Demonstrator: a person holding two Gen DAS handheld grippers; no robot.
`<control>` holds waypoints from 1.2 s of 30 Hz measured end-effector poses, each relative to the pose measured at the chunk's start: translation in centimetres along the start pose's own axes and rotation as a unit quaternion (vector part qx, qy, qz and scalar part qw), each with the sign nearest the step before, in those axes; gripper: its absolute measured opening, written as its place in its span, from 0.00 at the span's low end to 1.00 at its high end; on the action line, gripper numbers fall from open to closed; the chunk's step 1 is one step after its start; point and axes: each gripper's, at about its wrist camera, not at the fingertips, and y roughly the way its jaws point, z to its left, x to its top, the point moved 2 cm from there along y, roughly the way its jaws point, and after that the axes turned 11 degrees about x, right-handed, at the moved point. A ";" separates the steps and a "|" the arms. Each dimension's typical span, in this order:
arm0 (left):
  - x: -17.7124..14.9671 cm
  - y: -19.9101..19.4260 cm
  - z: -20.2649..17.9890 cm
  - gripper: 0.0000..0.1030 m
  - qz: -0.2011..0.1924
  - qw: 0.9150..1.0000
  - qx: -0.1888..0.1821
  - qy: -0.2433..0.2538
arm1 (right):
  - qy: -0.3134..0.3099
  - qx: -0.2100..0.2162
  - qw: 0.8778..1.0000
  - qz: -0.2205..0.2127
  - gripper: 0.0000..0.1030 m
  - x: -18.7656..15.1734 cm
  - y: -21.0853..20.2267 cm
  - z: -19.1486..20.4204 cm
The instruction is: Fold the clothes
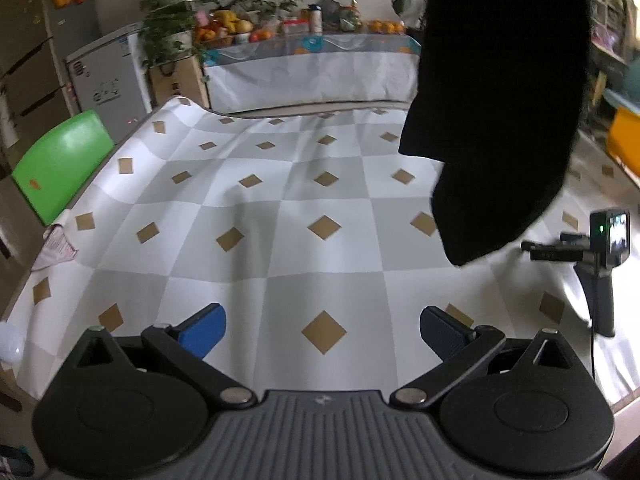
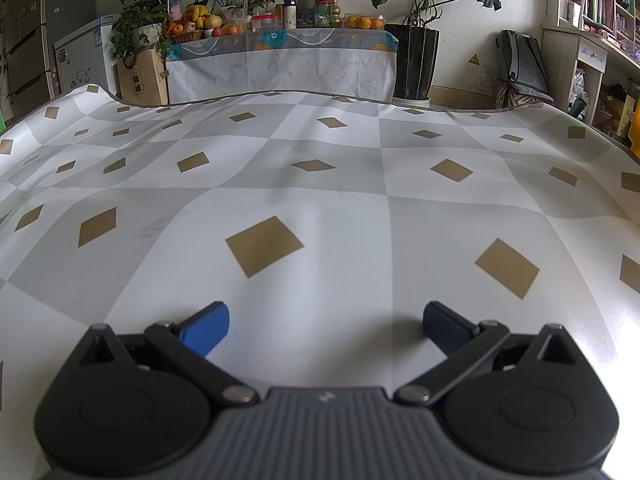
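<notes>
a black garment (image 1: 496, 100) hangs above the checked surface (image 1: 280, 208), right of the left gripper (image 1: 322, 330); both it and the right gripper (image 2: 326, 330) have fingers spread, empty; plants (image 2: 148, 12) line the far wall

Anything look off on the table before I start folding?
Yes. The black garment hangs in the air at the right of the left wrist view, not laid on the checked tablecloth. Neither the left gripper nor the right gripper holds it; both are open. The cloth is rippled too.
</notes>
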 end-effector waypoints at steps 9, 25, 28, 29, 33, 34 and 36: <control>0.2 0.2 -1.1 1.00 0.003 1.000 -0.011 0.015 | 0.000 0.000 1.000 0.000 1.00 0.0 0.0 0.0; 0.2 0.7 -1.2 1.00 0.010 1.000 -0.010 0.020 | 0.000 0.000 1.000 0.000 1.00 0.0 0.1 0.0; 0.2 0.8 -1.2 1.00 0.012 1.000 -0.010 0.020 | 0.000 0.000 1.000 0.000 1.00 0.0 0.1 0.0; 0.2 0.9 -1.2 1.00 0.013 1.000 -0.010 0.020 | 0.000 0.000 1.000 0.000 1.00 0.0 0.1 0.0; 0.2 1.0 -1.3 1.00 0.016 1.000 -0.009 0.019 | 0.000 0.000 1.000 0.000 1.00 0.0 0.1 0.0; 0.2 1.1 -1.3 1.00 0.016 1.000 -0.008 0.020 | 0.000 0.000 1.000 0.000 1.00 0.0 0.1 0.0; 0.2 1.1 -1.3 1.00 0.016 1.000 -0.007 0.019 | 0.000 0.000 1.000 0.000 1.00 0.0 0.1 0.0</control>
